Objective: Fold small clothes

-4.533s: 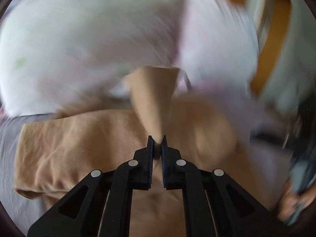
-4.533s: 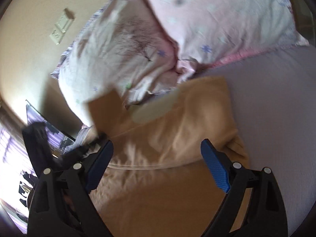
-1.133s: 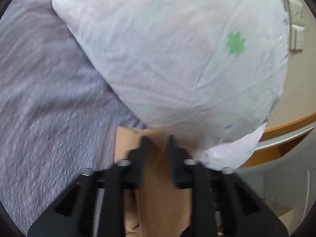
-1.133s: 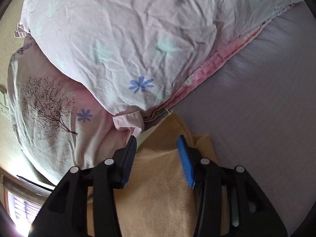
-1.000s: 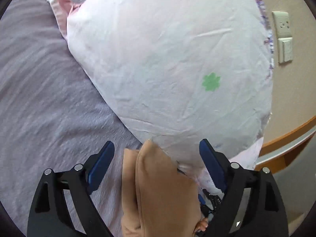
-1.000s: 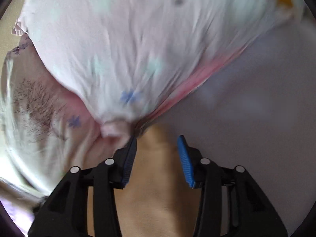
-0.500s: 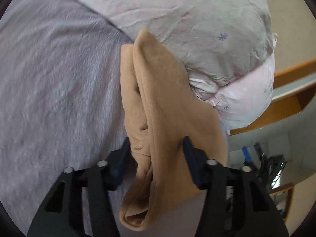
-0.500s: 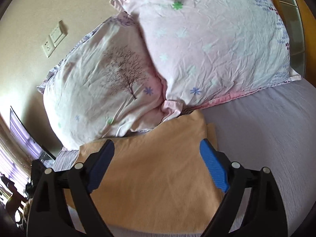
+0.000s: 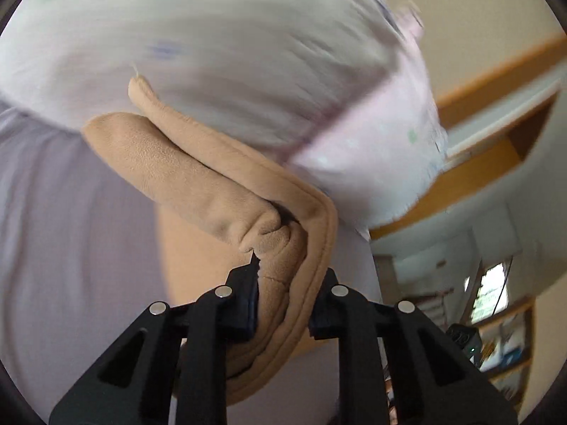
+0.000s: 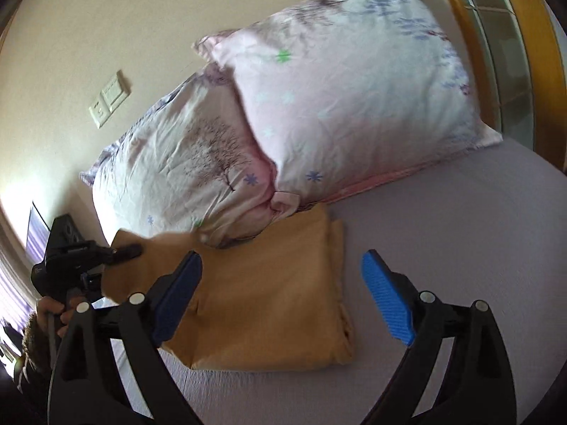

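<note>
A tan fleece garment (image 10: 269, 294) lies folded on the lilac bed sheet (image 10: 460, 233), its far edge against the pillows. My left gripper (image 9: 283, 283) is shut on the garment's thick folded left edge (image 9: 212, 184) and lifts that edge off the sheet. It also shows in the right wrist view (image 10: 117, 249), holding the raised tan corner. My right gripper (image 10: 280, 283) is open and empty, hovering above the garment's near right part.
Two floral pillows (image 10: 340, 99) lie against the cream wall at the head of the bed. A wall switch plate (image 10: 108, 99) sits above them. A wooden frame (image 10: 514, 35) borders the bed on the right. Shelves (image 9: 496, 336) stand beyond the bed's left side.
My left gripper has closed on the garment's folded edge and lifted it. My right gripper has pulled back a little and stays open.
</note>
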Motion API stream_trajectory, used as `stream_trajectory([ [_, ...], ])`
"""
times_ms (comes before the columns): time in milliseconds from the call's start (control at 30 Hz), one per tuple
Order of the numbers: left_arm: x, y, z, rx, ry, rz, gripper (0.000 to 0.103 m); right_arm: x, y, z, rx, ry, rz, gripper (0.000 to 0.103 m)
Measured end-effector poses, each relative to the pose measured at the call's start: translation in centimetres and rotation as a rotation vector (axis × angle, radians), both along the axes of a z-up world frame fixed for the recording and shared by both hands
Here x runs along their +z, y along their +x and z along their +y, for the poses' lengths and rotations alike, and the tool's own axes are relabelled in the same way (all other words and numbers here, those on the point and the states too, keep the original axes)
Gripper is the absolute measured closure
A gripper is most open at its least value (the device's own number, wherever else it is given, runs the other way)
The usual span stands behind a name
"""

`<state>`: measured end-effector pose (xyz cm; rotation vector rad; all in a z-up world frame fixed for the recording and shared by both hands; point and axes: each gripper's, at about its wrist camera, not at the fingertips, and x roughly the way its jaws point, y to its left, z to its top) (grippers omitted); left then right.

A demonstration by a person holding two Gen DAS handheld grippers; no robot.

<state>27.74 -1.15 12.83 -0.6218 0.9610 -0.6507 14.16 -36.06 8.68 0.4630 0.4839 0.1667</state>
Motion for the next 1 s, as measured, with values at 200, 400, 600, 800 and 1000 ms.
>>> stream_trajectory([
  [200,-4.6,0.5,-15.7,-0.245,0.048,0.115,0.073,-2.2,-0.8,-2.9,-0.043,0.070,0.060,0.012],
  [400,-3.6,-0.4,-10.0,-0.243,-0.177,0.083,0.033,-2.6,-0.7,-4.6,0.018,0.095,0.101,0.012],
  [600,-3.1,-1.1,-0.8,-0.058,-0.002,0.035,0.031,-1.9,-0.4,-1.8,0.134,0.102,0.071,0.013],
  [800,-6.3,-1.8,-0.6,-0.095,0.022,0.131,0.031,-1.4,0.6,2.7,0.144,-0.064,0.082,0.019],
  [1000,-8.2,-2.8,-0.3,-0.163,0.030,0.153,0.031,-6.9,2.7,0.8,0.113,0.015,0.307,0.091],
])
